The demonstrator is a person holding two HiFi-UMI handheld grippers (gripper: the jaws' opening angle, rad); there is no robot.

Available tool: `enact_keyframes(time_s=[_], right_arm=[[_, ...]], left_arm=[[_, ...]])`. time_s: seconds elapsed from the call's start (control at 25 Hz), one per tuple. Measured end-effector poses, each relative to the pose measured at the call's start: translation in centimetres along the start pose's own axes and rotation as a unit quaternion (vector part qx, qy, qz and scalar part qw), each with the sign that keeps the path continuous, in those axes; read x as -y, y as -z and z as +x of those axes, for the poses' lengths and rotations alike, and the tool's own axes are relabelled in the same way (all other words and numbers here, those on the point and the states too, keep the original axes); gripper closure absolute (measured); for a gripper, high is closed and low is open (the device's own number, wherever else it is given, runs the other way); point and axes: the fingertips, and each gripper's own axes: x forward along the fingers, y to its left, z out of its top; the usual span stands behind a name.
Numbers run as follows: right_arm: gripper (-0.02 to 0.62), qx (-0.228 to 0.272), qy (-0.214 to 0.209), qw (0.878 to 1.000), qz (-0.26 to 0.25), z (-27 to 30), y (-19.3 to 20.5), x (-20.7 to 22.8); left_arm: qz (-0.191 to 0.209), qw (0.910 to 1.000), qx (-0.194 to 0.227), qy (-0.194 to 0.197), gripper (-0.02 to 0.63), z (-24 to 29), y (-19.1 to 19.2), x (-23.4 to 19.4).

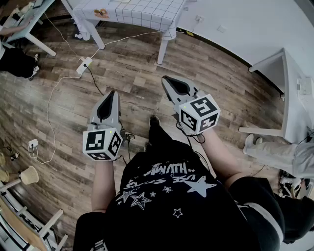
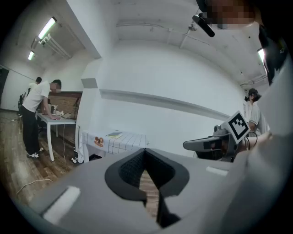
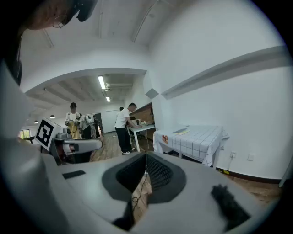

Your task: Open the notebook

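Note:
A flat notebook [image 2: 114, 135] lies on a table with a white checked cloth [image 2: 120, 142]; the right gripper view shows the same notebook [image 3: 181, 131] and table [image 3: 197, 141]. In the head view only the near part of that table [image 1: 142, 12] shows, at the top edge. I stand a few steps from it. My left gripper [image 1: 112, 93] and right gripper [image 1: 165, 78] are held out over the wooden floor, both pointing towards the table. Each has its jaws shut with nothing between them, as also seen for the left gripper [image 2: 145, 151] and right gripper [image 3: 146, 155].
White cables and a power strip [image 1: 84, 64] lie on the floor between me and the table. A white desk [image 1: 289, 98] and a seated person's legs [image 1: 274, 152] are at the right. Chairs [image 1: 29, 215] stand at the lower left. Other people work at a far table [image 2: 36, 114].

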Motion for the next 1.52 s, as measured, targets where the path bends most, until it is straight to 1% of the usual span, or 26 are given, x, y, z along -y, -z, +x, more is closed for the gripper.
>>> enact_keyframes(time_s=[0.16, 0.4, 0.6, 0.76, 0.96, 1.08, 1.24, 1.4, 1.44, 1.52], right_arm=[[0.577, 0.002, 0.004, 1.000, 0.000, -2.2, 0.8, -1.6], [0.578, -0.001, 0.011, 1.000, -0.008, -4.4, 1.1, -2.7], [0.578, -0.005, 0.008, 1.000, -0.013, -4.0, 0.9, -2.9], [0.578, -0.001, 0.005, 1.000, -0.021, -2.7, 0.8, -2.6], [0.578, 0.010, -0.010, 1.000, -0.001, 0.2, 0.0, -0.2], [0.578, 0.020, -0.018, 1.000, 0.000, 2.6, -1.2, 1.5], [0.577, 0.029, -0.032, 0.999, 0.001, 5.3, -2.8, 4.1], [0.577, 0.028, -0.044, 0.999, 0.007, 7.2, -3.7, 6.8], [0.577, 0.028, -0.048, 0.998, 0.008, 7.7, -3.8, 7.4], [0.577, 0.026, -0.054, 0.998, 0.009, 8.5, -4.0, 8.6]], left_arm=[[0.002, 1.0000, -0.002, 0.006, 0.597, -2.4, 1.0, 1.4], [0.004, 0.9998, 0.006, 0.016, 0.597, -3.9, 0.9, 2.8], [-0.009, 0.9999, 0.008, 0.009, 0.597, -4.0, 0.9, 2.3], [-0.004, 1.0000, -0.002, 0.000, 0.597, -3.6, 1.6, 1.5], [-0.006, 0.9998, -0.004, -0.021, 0.597, -1.4, 1.1, -0.3], [-0.003, 0.9994, -0.003, -0.034, 0.596, 0.6, 0.3, -1.9], [-0.007, 0.9985, 0.007, -0.054, 0.597, 3.6, -1.3, -3.6], [0.037, 0.9967, 0.000, -0.072, 0.596, 6.3, -2.3, -4.3], [0.040, 0.9962, 0.001, -0.078, 0.597, 6.9, -2.6, -4.6], [0.029, 0.9960, 0.004, -0.085, 0.597, 7.9, -3.0, -5.1]])
